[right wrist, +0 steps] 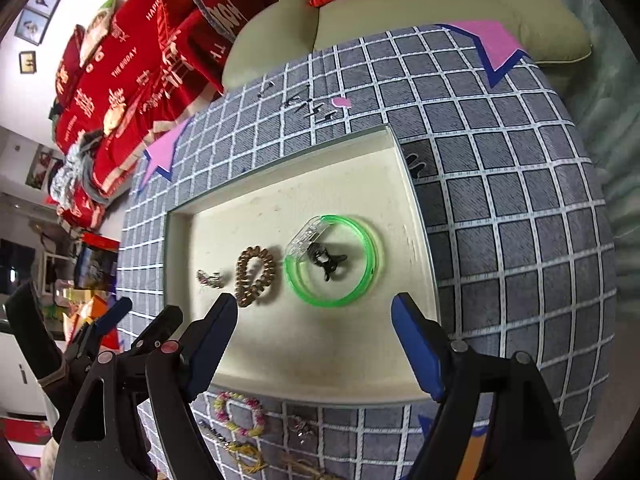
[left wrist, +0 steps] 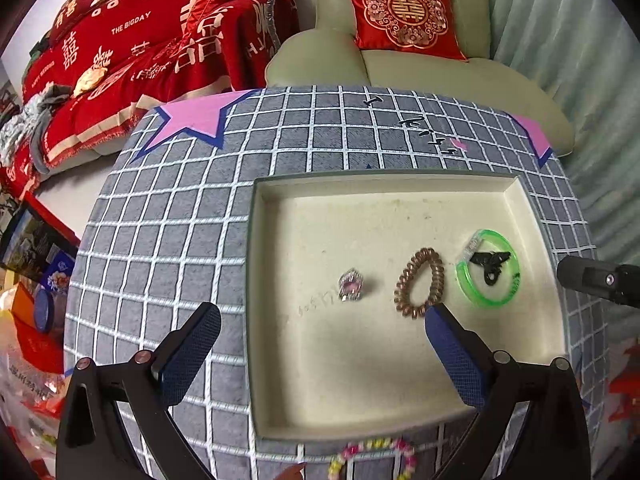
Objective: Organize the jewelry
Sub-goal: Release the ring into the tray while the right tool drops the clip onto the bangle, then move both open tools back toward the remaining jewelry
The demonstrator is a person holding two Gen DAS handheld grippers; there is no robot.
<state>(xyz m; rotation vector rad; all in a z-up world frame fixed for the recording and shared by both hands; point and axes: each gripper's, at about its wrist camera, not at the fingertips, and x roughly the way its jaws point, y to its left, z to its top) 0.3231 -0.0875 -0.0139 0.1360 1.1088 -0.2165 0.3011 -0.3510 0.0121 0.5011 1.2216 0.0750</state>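
Observation:
A cream tray (left wrist: pixel 360 368) (right wrist: pixel 320 352) lies on the grey checked tablecloth (left wrist: pixel 180 240). In it, from left to right, are a small pink-stone ring (left wrist: pixel 351 286) (right wrist: pixel 210 279), a brown spiral hair tie (left wrist: pixel 420 282) (right wrist: pixel 256 275) and a green bangle (left wrist: pixel 461 280) (right wrist: pixel 372 260). A black claw clip (left wrist: pixel 490 266) (right wrist: pixel 328 262) lies inside the bangle. My left gripper (left wrist: pixel 320 316) hangs open above the tray's near left part, holding nothing. My right gripper (right wrist: pixel 314 300) stands open just above the bangle's near side, also holding nothing.
A pink and yellow bead bracelet (left wrist: pixel 352 450) (right wrist: pixel 256 404), a yellow tassel piece (right wrist: pixel 244 454) and a small silver piece (right wrist: pixel 300 426) lie on the cloth in front of the tray. Behind the table stands a pale sofa (left wrist: pixel 400 68) with a red cushion (left wrist: pixel 404 12); red bedding (left wrist: pixel 120 40) lies at the left.

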